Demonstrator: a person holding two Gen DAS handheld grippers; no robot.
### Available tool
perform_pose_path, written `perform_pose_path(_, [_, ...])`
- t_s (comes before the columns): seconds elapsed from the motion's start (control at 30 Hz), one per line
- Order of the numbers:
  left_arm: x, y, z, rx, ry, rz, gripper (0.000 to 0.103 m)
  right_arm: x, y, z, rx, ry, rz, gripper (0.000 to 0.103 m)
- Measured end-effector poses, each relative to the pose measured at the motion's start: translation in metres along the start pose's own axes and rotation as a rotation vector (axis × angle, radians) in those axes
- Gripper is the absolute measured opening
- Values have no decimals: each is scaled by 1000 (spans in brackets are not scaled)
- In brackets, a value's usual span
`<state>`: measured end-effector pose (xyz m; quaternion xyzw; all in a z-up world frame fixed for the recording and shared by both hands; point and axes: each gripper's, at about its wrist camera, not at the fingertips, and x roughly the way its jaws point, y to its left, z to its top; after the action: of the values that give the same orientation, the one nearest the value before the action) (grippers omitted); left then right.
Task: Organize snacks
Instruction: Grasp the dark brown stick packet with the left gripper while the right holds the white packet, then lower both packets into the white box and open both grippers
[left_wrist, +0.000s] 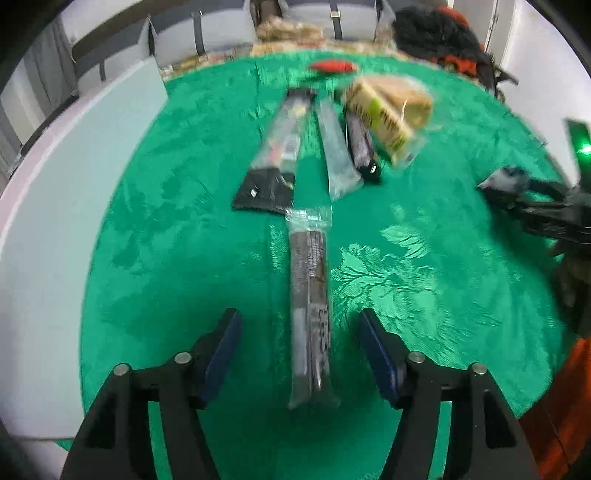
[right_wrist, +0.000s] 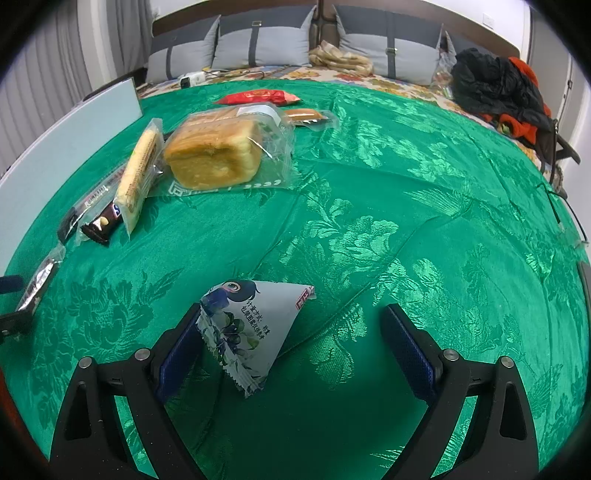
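surface: green cloth (right_wrist: 369, 184) | on it: bread loaf (right_wrist: 214, 155) (bagged), snack bars (left_wrist: 310, 314)

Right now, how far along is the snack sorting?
Looks done: several long packets lie side by side on the green cloth, with the bread loaf beside them. In hand: the left gripper is open around a dark bar, pads apart from it. The right gripper is open at the blueberry packet. Left: those two, perhaps also the red packet.
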<state>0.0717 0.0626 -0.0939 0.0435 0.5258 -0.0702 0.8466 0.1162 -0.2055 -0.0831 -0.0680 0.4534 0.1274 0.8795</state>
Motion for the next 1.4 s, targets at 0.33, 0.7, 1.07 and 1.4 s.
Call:
perform_pose_path(0.33, [-14,23,-12,-145,-42,-110,17,-17,-16,3,54,147,143,93])
perform_pose_path(0.7, [-101,83,-11,-325,-221,-200,17,-12,8,34,83,182,32,32])
perform_pose_path(1.07, [-168,246,-3,-511,-302,38,17,-119,189,152,-80,-42,476,32])
perform_pose_path(1.4, [-143,302,-18,-525,-187,333,78,-100,342,195,-20,-19,665,70])
